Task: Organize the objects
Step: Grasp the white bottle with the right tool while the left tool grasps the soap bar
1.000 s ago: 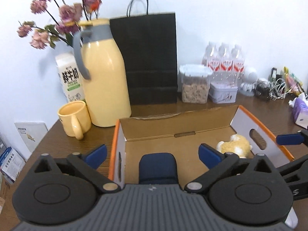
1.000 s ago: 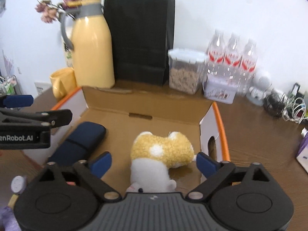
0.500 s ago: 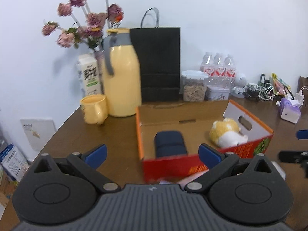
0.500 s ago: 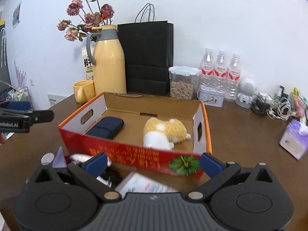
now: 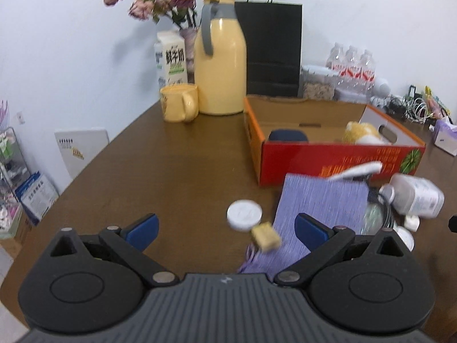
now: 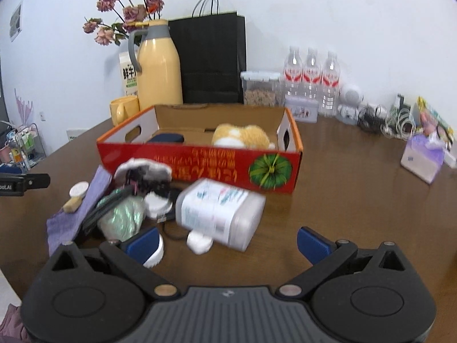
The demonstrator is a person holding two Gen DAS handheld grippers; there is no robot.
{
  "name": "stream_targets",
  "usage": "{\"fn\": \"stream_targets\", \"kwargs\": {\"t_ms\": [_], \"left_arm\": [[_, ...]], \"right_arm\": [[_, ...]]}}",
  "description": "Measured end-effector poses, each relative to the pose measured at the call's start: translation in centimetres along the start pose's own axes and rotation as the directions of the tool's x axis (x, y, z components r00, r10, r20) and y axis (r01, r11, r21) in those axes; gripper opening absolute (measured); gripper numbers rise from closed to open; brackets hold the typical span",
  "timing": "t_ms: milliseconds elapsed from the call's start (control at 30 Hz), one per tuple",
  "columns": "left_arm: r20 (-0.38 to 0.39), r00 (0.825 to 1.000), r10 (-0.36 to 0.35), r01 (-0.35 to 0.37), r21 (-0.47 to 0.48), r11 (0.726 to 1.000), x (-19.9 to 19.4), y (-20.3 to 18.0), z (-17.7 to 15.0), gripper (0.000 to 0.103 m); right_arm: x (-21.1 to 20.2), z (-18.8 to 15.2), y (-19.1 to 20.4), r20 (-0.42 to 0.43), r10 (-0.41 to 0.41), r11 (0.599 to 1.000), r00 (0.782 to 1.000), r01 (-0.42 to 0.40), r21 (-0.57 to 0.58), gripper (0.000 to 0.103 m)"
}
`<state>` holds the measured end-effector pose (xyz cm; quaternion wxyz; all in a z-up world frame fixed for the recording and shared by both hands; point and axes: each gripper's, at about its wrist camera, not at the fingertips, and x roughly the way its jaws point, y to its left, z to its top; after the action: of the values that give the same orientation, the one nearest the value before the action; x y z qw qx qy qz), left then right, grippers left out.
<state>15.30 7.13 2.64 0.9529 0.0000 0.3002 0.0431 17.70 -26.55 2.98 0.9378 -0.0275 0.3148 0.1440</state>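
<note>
Milk carton [image 5: 170, 57]: we read large Chinese characters "鲜牛奶" on its front, at 11 o'clock in the left wrist view; the smaller print below is too fine for us.
Red box [image 6: 200, 168]: we see orange Chinese lettering printed upside down along its front wall, unreadable to us, beside a green pumpkin picture.
Left gripper [image 6: 17, 184]: at 9 o'clock in the right wrist view we make out "boLAI", cut off by the frame edge.
White bottle [image 6: 220, 214]: its label print is blurred.
</note>
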Motion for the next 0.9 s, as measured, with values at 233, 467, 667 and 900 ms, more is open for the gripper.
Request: {"fn": "stream_targets", "kwargs": {"t_ms": [233, 467, 667, 900], "left_arm": [[-0.032, 0.999, -0.013, 0.013, -0.001, 1.0, 0.7, 0.2, -1.0, 0.103], [-0.068, 0.997, -0.029, 0.029, -0.012, 1.0, 3.1, -1.2, -0.7, 0.1], [-0.113, 0.993, -0.022, 0.017, -0.041, 0.999, 5.1, -2.4, -1.0, 0.079], [-0.107, 0.994, -0.014, 0.004, -0.092, 0.996, 5.5, -2.2, -1.1, 0.057]], "right_arm": [[0.6, -0.8, 1.1, -0.026, -0.002, 1.0, 1.0, 0.002, 0.002, 0.103], [1.9, 0.0, 1.6, -0.028, -0.032, 0.999, 0.999, 0.033, 0.013, 0.103], [3.8, 1.0, 2.0, -0.024, -0.07, 0.997, 0.997, 0.071, 0.034, 0.103], [6.2, 2.4, 2.5, -0.031, -0.081, 0.994, 0.996, 0.083, 0.074, 0.103]]}}
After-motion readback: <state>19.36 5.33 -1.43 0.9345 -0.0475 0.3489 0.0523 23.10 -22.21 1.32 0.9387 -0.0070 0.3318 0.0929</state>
